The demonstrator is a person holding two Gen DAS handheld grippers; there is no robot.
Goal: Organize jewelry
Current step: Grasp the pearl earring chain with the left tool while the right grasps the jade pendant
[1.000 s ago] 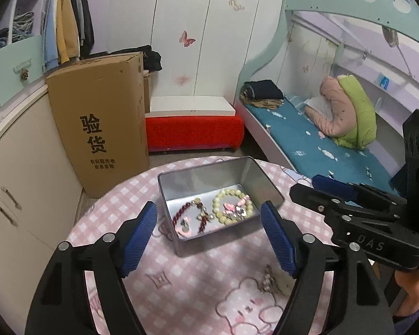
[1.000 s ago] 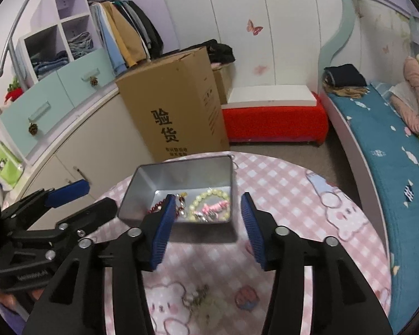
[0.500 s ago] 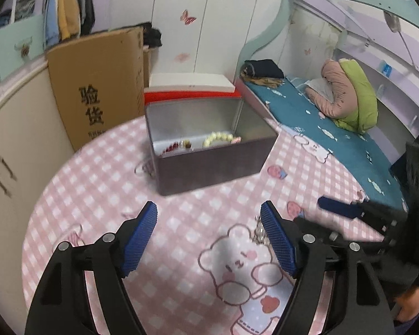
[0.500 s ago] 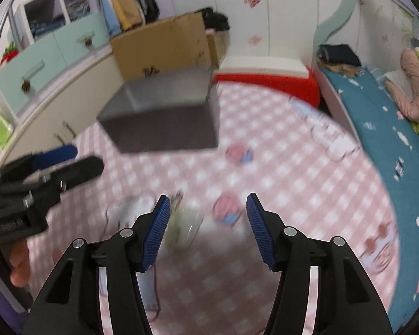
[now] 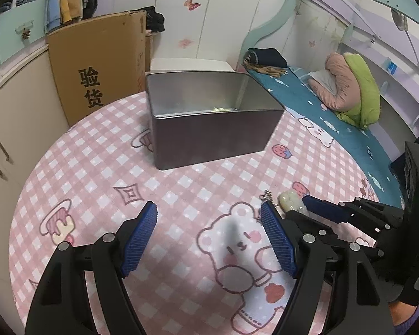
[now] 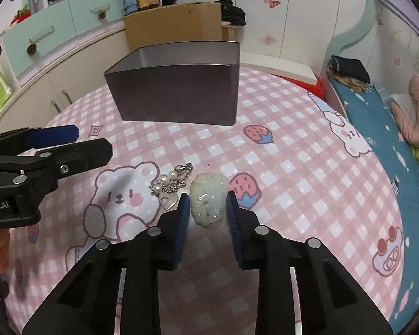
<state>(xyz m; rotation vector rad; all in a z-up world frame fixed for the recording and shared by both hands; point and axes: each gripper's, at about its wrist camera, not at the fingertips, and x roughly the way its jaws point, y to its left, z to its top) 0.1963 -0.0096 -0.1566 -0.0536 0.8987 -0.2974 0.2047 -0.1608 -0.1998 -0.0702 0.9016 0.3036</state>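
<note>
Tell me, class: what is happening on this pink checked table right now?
A person holds two grippers. The right gripper is closing its fingers around a pale jade pendant on the tablecloth, beside a pearl chain bracelet. The left gripper is open, holding nothing. The metal tin stands behind.

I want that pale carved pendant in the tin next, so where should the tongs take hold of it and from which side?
Grip the pale carved pendant across its two long side edges, coming down from the near end. It lies flat, lengthwise toward the tin, and the pearl chain lies beside its left edge, so keep that pad tight in. The right tongs already straddle it and are closing.
</note>
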